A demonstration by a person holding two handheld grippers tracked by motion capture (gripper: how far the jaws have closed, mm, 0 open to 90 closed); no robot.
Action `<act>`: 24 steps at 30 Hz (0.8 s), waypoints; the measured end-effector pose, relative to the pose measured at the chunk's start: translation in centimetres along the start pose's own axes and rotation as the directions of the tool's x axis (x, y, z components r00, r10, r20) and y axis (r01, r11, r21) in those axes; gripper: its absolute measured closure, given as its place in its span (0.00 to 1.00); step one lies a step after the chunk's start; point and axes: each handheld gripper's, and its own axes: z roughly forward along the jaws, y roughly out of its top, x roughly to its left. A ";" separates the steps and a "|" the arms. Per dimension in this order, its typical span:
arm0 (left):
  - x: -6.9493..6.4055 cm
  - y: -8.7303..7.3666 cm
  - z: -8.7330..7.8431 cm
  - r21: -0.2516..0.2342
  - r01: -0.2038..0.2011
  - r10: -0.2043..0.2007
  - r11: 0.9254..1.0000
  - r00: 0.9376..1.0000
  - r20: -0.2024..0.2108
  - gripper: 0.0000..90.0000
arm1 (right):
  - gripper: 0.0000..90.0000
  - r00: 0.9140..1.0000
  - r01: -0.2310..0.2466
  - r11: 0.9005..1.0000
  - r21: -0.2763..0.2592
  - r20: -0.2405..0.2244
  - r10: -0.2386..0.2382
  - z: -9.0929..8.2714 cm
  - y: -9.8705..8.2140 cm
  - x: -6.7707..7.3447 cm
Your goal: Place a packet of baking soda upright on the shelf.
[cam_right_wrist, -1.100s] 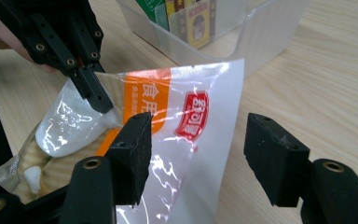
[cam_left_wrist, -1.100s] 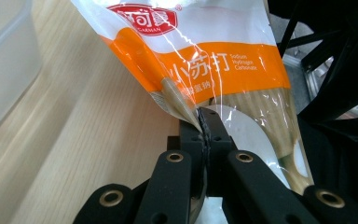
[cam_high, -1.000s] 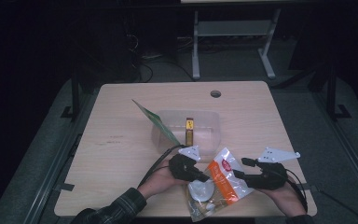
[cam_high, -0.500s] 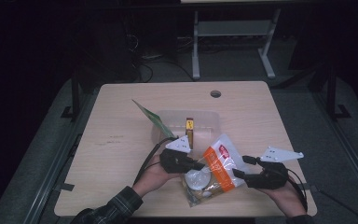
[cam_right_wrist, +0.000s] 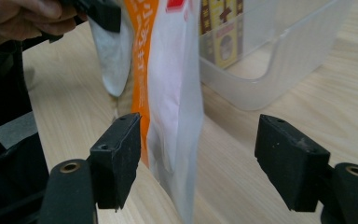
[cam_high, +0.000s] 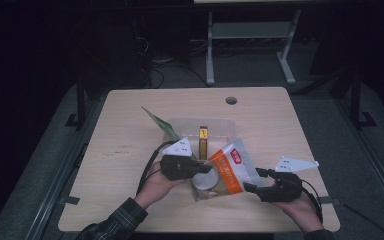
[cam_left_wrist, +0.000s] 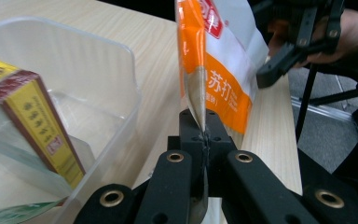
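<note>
An orange and white snack bag [cam_high: 232, 167] hangs upright just in front of a clear plastic bin [cam_high: 220, 122]. My left gripper [cam_high: 207, 169] is shut on the bag's thin side seam [cam_left_wrist: 200, 100], with the jaws pressed flat together on it. A pale round packet [cam_high: 205, 181] shows beside the bag's lower part. My right gripper [cam_high: 252, 185] is at the bag's right; its jaws have just been opening. In the right gripper view the bag's lower edge [cam_right_wrist: 172, 93] hangs between the spread jaws and touches neither pad.
A yellow and dark red box [cam_high: 203, 140] stands inside the bin. A green packet [cam_high: 157, 120] leans at the bin's left rim. A round cable hole [cam_high: 231, 100] sits near the table's far edge. The bin wall [cam_right_wrist: 279, 60] is close behind the bag.
My left gripper has risen and moved toward the bin, lifting the bag from lying on the table to hanging upright. The right jaws stand wider apart.
</note>
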 end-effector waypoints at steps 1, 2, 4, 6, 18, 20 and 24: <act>0.0 0.1 -0.1 -0.003 -0.006 0.006 1.000 1.000 -0.006 1.00 | 0.34 1.000 -0.003 1.000 0.005 -0.008 0.003 0.2 0.0 0.1; 0.0 0.1 -0.3 -0.009 -0.002 0.002 1.000 1.000 -0.008 1.00 | 0.35 1.000 -0.004 1.000 0.004 -0.018 0.004 0.5 0.1 0.1; 0.0 0.2 -0.6 -0.021 0.005 -0.005 1.000 1.000 -0.006 1.00 | 0.36 0.999 -0.010 1.000 0.005 -0.042 0.010 1.0 0.2 0.0; 0.0 0.2 -0.8 -0.029 0.006 -0.006 1.000 1.000 -0.008 1.00 | 0.38 0.998 -0.004 1.000 0.005 -0.059 0.004 1.5 0.3 0.1; 0.3 -0.3 -2.1 -0.054 0.039 -0.041 0.998 0.998 -0.039 1.00 | 0.91 0.974 -0.027 0.999 -0.039 -0.225 0.017 3.3 1.6 0.4; 0.4 -0.5 -2.3 -0.058 0.043 -0.046 0.997 0.998 -0.045 1.00 | 0.99 0.970 -0.021 0.998 -0.059 -0.245 0.006 3.2 1.9 0.5; 0.5 -0.8 -2.4 -0.060 0.051 -0.055 0.997 0.997 -0.057 1.00 | 1.00 0.958 0.013 0.996 -0.086 -0.284 -0.037 3.0 2.6 0.8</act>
